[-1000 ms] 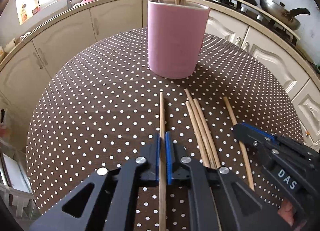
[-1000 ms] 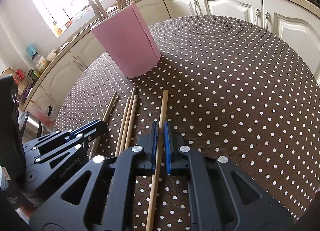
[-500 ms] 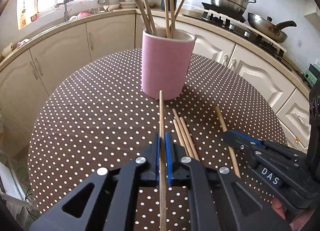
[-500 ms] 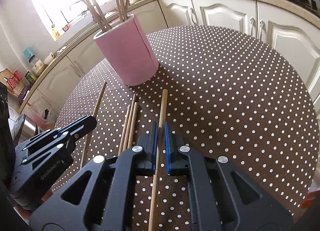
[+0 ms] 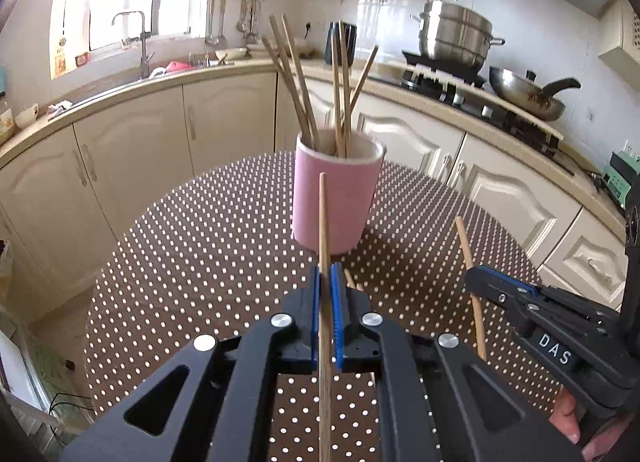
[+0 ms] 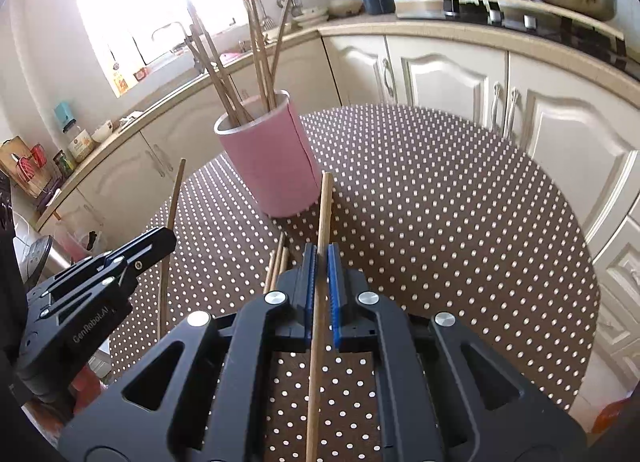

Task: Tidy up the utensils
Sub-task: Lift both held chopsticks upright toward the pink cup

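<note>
A round desk (image 6: 460,197) is wearing a brown, white-dotted cloth. A pink holder (image 6: 266,165) is standing on it, and loose chopsticks (image 6: 277,262) are lying just beside the holder.

Matt wooden chopstick (image 5: 324,221), smooth matt pink holder (image 5: 334,197), dotted brown tablecloth (image 5: 200,262), shiny steel pot (image 5: 454,35)

Left gripper (image 5: 325,278) pinches a chopstick (image 5: 323,221) pointing to twelve o'clock at the pink holder (image 5: 334,197) (already holding several).

"DAS" on the right gripper (image 5: 554,354); "GenRobot.AI" on the left gripper (image 6: 90,326)
</note>
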The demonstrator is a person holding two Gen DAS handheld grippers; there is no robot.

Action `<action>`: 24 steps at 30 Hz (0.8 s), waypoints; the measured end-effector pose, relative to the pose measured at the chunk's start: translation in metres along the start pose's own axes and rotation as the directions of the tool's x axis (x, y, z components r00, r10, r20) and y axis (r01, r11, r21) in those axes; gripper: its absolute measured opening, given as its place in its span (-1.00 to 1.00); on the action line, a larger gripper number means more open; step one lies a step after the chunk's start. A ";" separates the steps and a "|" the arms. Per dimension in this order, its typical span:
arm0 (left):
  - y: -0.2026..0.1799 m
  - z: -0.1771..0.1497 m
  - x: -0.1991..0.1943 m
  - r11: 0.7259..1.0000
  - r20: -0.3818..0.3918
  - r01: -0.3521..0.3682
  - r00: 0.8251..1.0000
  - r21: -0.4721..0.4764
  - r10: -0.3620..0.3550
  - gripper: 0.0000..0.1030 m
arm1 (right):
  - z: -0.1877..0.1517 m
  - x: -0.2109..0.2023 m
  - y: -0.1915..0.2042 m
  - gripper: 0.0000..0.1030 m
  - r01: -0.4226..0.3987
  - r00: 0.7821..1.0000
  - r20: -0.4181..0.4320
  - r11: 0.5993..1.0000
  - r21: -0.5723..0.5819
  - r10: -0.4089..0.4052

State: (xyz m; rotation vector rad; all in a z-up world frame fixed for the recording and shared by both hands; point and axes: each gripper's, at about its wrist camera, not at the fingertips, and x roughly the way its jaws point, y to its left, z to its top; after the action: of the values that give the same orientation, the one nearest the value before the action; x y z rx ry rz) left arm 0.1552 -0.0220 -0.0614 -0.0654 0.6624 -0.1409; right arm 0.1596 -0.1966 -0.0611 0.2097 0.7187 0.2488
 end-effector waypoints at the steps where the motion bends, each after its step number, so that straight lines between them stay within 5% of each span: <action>1: 0.001 0.003 -0.004 1.000 0.013 0.000 1.000 0.000 0.000 -0.88 | 0.001 -0.002 0.001 -0.87 0.000 1.000 0.007 1.000 -0.005 0.000; 13: 0.004 0.025 -0.035 1.000 0.111 0.003 0.994 0.001 -0.003 -0.88 | 0.023 -0.033 0.014 -0.88 0.013 0.994 0.108 0.999 -0.042 -0.009; 18: 0.004 0.028 -0.037 1.000 0.114 0.002 0.993 -0.004 -0.002 -0.88 | 0.021 -0.018 0.014 -0.83 0.049 0.997 0.069 0.996 -0.070 -0.044; 19: 0.005 0.027 -0.036 1.000 0.108 0.002 0.994 -0.007 -0.001 -0.88 | 0.020 -0.010 0.013 -0.76 0.060 0.998 0.037 0.996 -0.070 -0.057; 20: 0.005 0.028 -0.033 1.000 0.102 0.002 0.995 -0.010 -0.001 -0.88 | 0.017 -0.005 0.011 -0.44 0.067 0.998 0.020 0.996 -0.065 -0.066; 21: 0.006 0.027 -0.032 1.000 0.096 0.003 0.995 -0.012 -0.002 -0.88 | 0.015 -0.002 0.009 0.18 0.072 0.997 0.014 0.995 -0.066 -0.071; 24: 0.008 0.027 -0.030 1.000 0.089 0.004 0.996 -0.018 -0.002 -0.88 | 0.007 0.012 0.011 0.31 0.116 0.993 0.001 0.988 -0.102 -0.116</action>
State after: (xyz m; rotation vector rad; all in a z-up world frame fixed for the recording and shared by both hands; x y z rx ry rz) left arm 0.1494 -0.0091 -0.0230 -0.0897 0.5743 -0.1339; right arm 0.1712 -0.1831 -0.0597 0.0699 0.7186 0.1743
